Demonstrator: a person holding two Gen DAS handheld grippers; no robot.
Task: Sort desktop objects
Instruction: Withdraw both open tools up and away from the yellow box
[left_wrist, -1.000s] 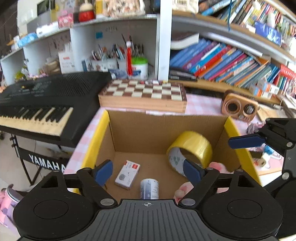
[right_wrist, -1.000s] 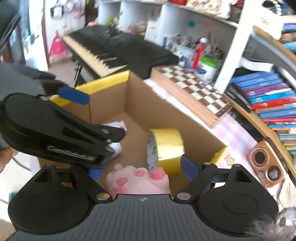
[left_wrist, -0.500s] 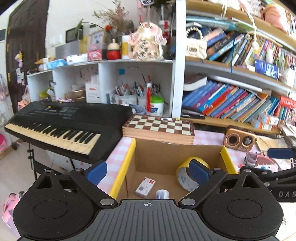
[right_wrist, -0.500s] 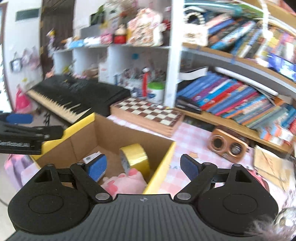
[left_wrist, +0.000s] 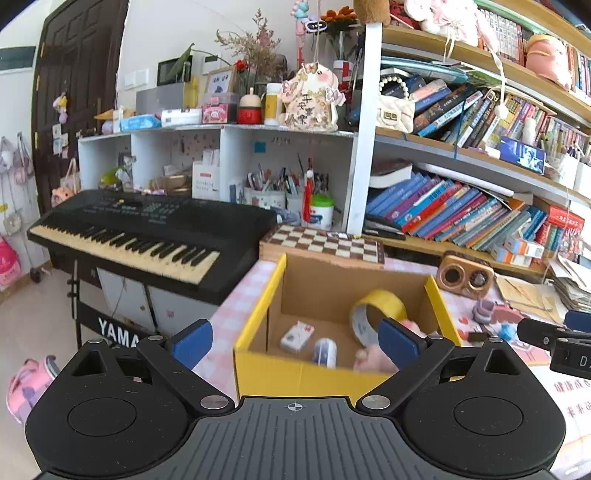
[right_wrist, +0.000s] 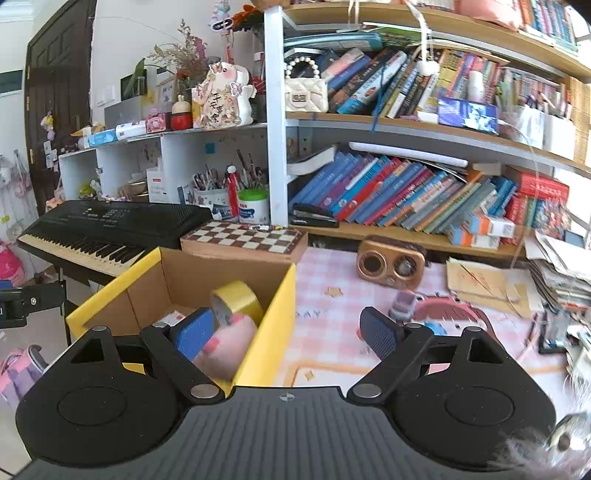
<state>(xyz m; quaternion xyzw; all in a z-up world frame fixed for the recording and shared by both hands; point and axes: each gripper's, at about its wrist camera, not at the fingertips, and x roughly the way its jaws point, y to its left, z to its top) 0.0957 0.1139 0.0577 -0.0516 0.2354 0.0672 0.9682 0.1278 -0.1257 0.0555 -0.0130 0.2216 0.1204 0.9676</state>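
Grippers both hang empty above the near edge of the desk: the left gripper (left_wrist: 294, 341) has its blue pads spread wide with nothing between them, and the right gripper (right_wrist: 286, 334) stands parted too, gripping nothing. Just beyond them sits the cardboard box (left_wrist: 258, 321) with its yellow flaps, at the desk's left end beside the keyboard (left_wrist: 147, 236). Inside, nearest the front wall, lies a pink plush toy (right_wrist: 225, 350); a small white cylinder (left_wrist: 325, 350) and a little white carton (left_wrist: 297, 334) rest on the floor of the box, and a yellow tape roll (left_wrist: 376, 310) stands on edge at the right wall. So the box is filling nicely! My read: the next pick lies out on the pink checked tablecloth (right_wrist: 332, 273), where a small toy car (right_wrist: 404, 304) waits near the middle. Swing the right gripper over it, keep the pads wide, come down straddling it, and steer clear of the wooden speaker (right_wrist: 391, 264) behind. Farther back, a chessboard (right_wrist: 243, 236) sits against the bookshelf.
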